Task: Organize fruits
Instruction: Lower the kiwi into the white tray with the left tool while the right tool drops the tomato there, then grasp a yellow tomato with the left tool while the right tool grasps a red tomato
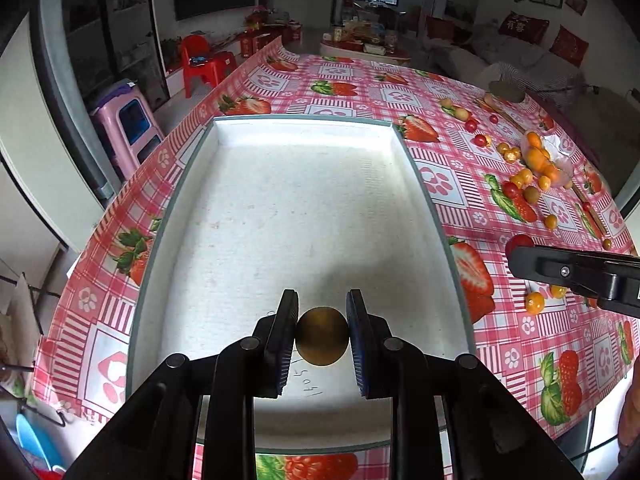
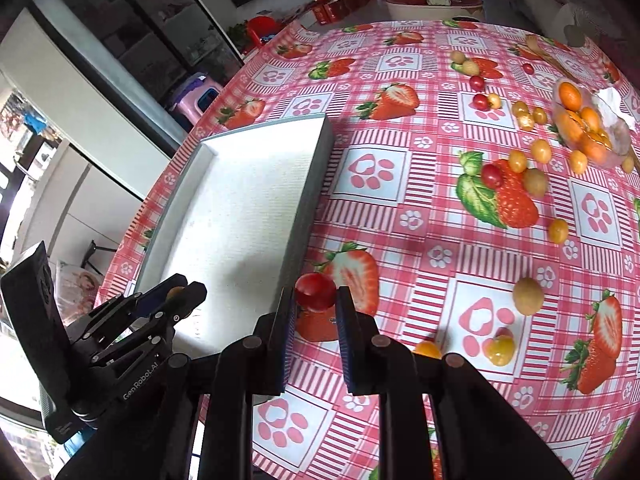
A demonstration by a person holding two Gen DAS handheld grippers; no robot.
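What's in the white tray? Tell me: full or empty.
Empty. The tray's white floor lies bare in both views. The brown fruit hangs above it, clamped in the left gripper.

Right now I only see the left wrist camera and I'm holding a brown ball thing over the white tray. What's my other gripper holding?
Observer: The right gripper is shut on a red cherry tomato.
Operator: Is the tomato over the tray too?
Observer: Not yet. From the right wrist view it sits just outside the white tray, beside the near end of its right wall, above the tablecloth.
Operator: Is any fruit hiding close to me?
Observer: Yes. A tan round fruit lies loose on the cloth to the right of the tomato, with two yellow-orange fruits nearer the right gripper.
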